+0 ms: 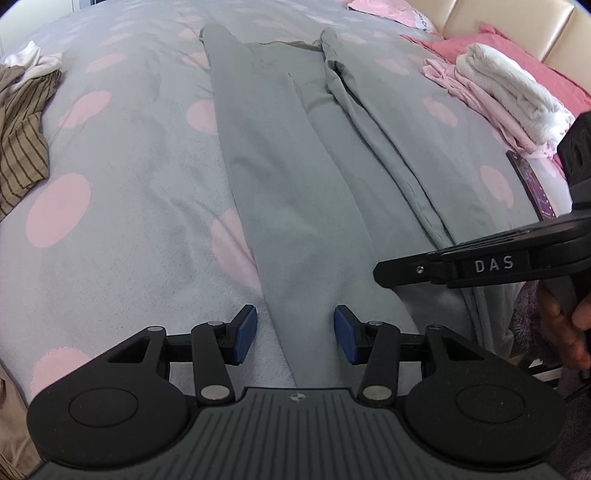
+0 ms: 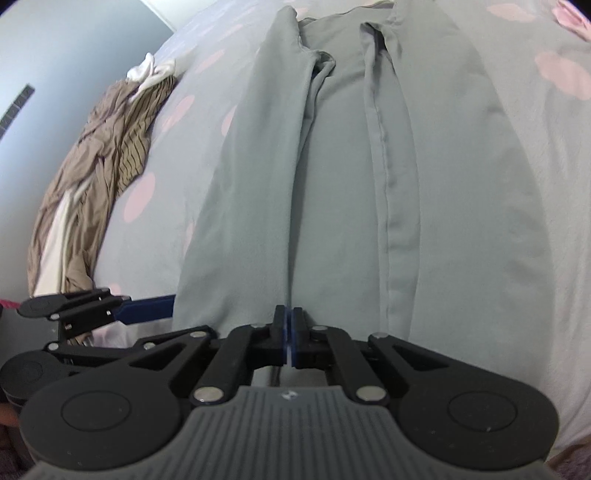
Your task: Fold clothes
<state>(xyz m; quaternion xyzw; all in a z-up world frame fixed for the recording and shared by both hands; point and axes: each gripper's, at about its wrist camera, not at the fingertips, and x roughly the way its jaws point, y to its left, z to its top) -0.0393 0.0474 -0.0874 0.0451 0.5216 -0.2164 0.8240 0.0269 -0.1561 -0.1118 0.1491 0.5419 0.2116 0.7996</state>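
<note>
Lying flat along the bed [image 1: 110, 192], the grey trousers [image 1: 295, 184] have spotted cover bare on both sides. Left gripper [image 1: 294, 334] gapes over their near edge; right gripper [image 2: 289, 334] is clenched tight there.

Pink-dotted bedcover [image 1: 122, 177] — cream padded headboard [image 1: 491, 26]

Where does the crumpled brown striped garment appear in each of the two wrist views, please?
Left wrist view: the crumpled brown striped garment lies at the far left edge, on the grey bedspread with pink dots.
Right wrist view: it lies at the left, running from the upper left down toward the lower left.
Shared landmark: the long grey trousers spread down the middle of both views.
</note>
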